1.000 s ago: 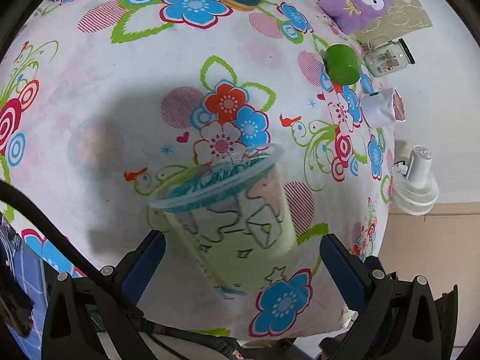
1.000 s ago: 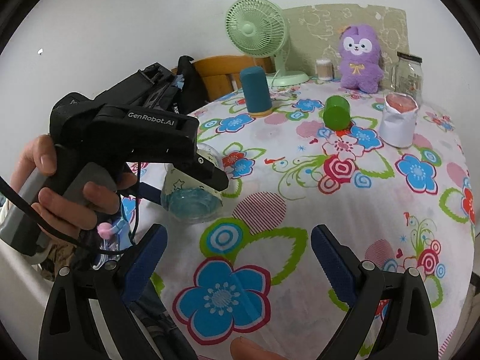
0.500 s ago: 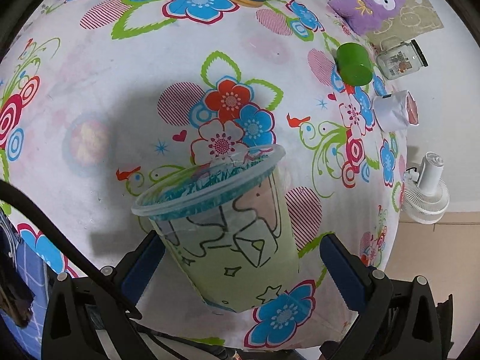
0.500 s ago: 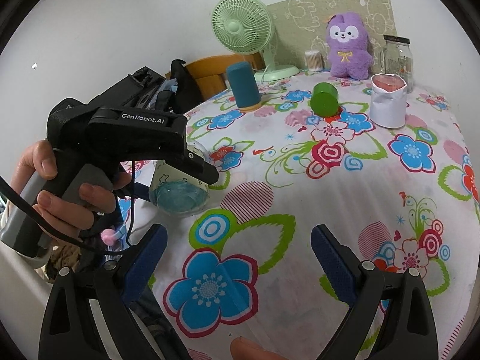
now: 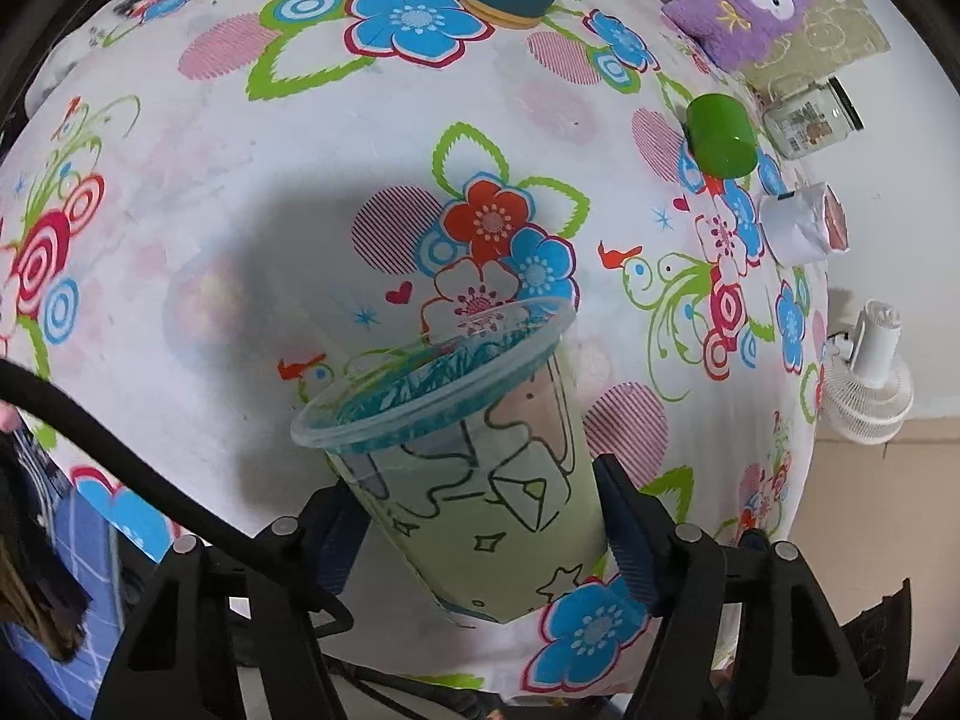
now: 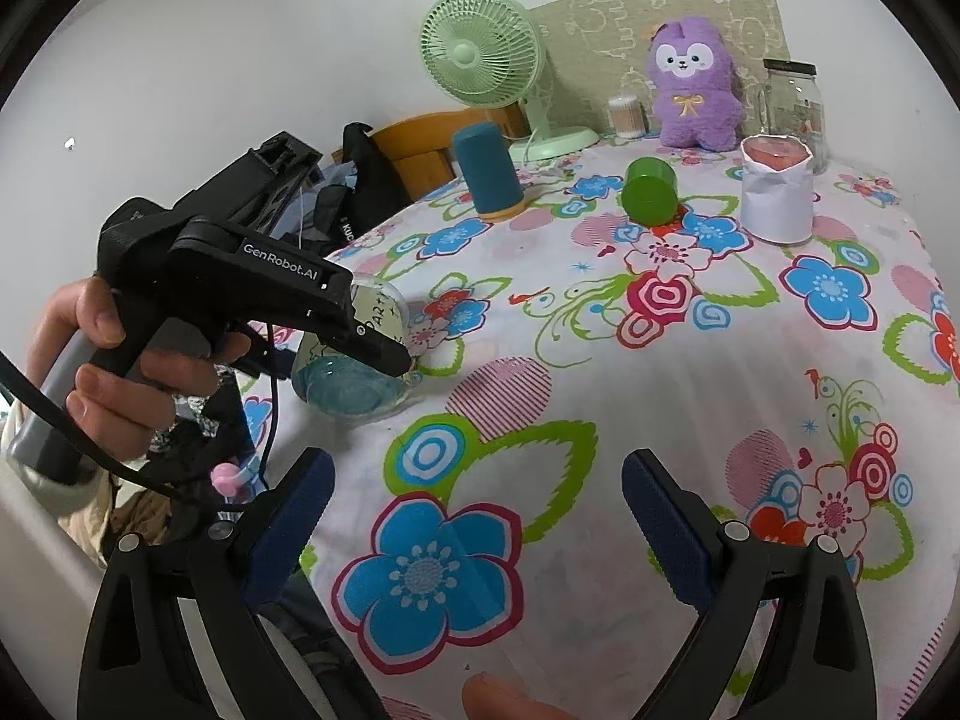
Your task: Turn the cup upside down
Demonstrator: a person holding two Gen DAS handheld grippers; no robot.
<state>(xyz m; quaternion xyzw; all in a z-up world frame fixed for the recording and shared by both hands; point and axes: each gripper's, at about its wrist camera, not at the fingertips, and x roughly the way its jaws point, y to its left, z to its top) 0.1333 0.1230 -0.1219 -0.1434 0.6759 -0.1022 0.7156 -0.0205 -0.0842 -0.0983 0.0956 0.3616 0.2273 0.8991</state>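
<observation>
Clear plastic with a blue-tinted rim and cartoon line drawings — that is the cup (image 5: 474, 468) I have clamped between the two blue pads of my left gripper (image 5: 480, 531). Its mouth points down and away toward the flowered tablecloth (image 5: 240, 180), near the table's near-left edge; from my right wrist camera the rim (image 6: 354, 390) looks to be at the cloth or just above it, and I cannot tell which. In that same view a bare hand (image 6: 114, 372) grips the left tool's grey handle.

My right gripper (image 6: 474, 516) hangs over the near part of the table with its fingers spread wide, nothing between them.

Farther off stand a teal cup (image 6: 487, 171) upside down, a green cup (image 6: 651, 190) tipped on its side, a white paper bag (image 6: 777, 192), a glass jar (image 6: 792, 99), a purple plush toy (image 6: 696, 87) and a pale green fan (image 6: 480, 48) — all well apart from the cup I hold.
</observation>
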